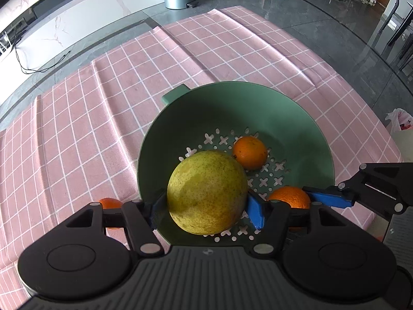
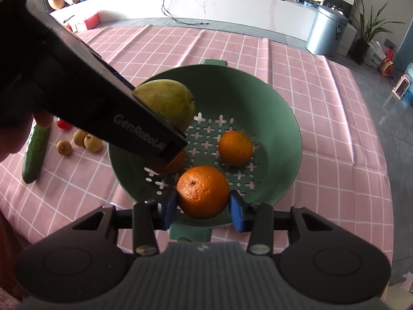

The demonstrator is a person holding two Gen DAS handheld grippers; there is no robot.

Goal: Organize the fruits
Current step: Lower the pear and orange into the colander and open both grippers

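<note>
Holding fruit over the bowl, both hands at once. Left hand-held gripper pinches a pear between its blue pads, jaws wide because the fruit is big; pear hangs just above the near-left part of the green bowl. Right hand-held gripper pinches an orange, pads on both flanks, also over the bowl, at its near rim above the near handle.

Key relation: each fruit sits straight ahead of its own jaws, and the bowl floor lies directly below and slightly forward of both. Both point steeply down. The pear is roundish, stem end tilted away in the right wrist view, so no long axis matters much. The two look about equally near the drop spot; the left body crosses over the bowl's left side in the right wrist view, so the two are close together.

Already in the bowl: one orange on the perforated floor toward the far right, another orange partly hidden under the left tool. Judged: released fruit may roll into these, and the pear could knock the hidden one.

Further out on the pink checked cloth covering the worktop: a cucumber, three small brown fruits and a red tomato left of the bowl, well apart from it. A small orange lies on the cloth outside the bowl's left rim. These look still to be sorted.
</note>
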